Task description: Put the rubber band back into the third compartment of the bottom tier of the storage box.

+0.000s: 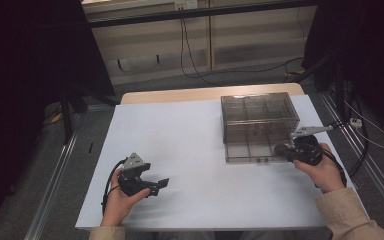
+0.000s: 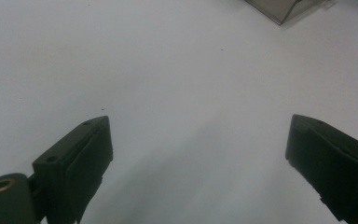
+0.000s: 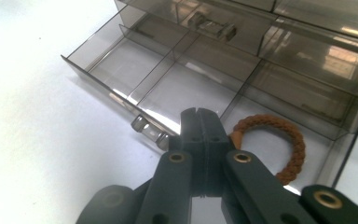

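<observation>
While jaws meet, hair tie lies just beyond.

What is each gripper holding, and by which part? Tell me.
Nothing. Left gripper open, empty; right gripper shut on nothing, the brown braided ring lying in the drawer behind it.

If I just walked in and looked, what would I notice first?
Probably the smoky see-through box on the right of the white table, its bottom drawer pulled open. A brown braided hair tie lies in the drawer's compartment nearest the right gripper, whose jaws are shut. The left gripper sits at the near left over bare table, jaws wide apart.
</observation>
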The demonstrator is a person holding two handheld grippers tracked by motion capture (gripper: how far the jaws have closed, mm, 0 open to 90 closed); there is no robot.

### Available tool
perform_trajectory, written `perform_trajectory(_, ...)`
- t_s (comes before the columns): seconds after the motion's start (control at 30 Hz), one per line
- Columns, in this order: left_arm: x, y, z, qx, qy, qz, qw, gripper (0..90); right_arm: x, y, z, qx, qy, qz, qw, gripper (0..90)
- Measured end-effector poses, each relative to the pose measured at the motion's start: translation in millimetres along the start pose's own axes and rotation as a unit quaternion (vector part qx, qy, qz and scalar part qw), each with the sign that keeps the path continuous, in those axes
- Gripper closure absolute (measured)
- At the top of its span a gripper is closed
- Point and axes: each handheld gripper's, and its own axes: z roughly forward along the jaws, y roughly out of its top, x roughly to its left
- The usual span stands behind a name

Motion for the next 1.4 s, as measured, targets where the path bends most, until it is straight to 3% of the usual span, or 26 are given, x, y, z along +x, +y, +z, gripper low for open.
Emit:
perform_trajectory(0.67,-0.3,-0.1,0.5,0.000,-0.001,0.000,1.0000,7.4,14.7,-4.1,14.4,0.015,0.020,-0.024,0.9994,90.0)
perform_trajectory(1.4,-0.4,-0.2,0.7,0.001,0.000,0.001,1.0000,7.4,22.5,-8.5,28.4,0.030,0.021,-0.034,0.9987,90.0)
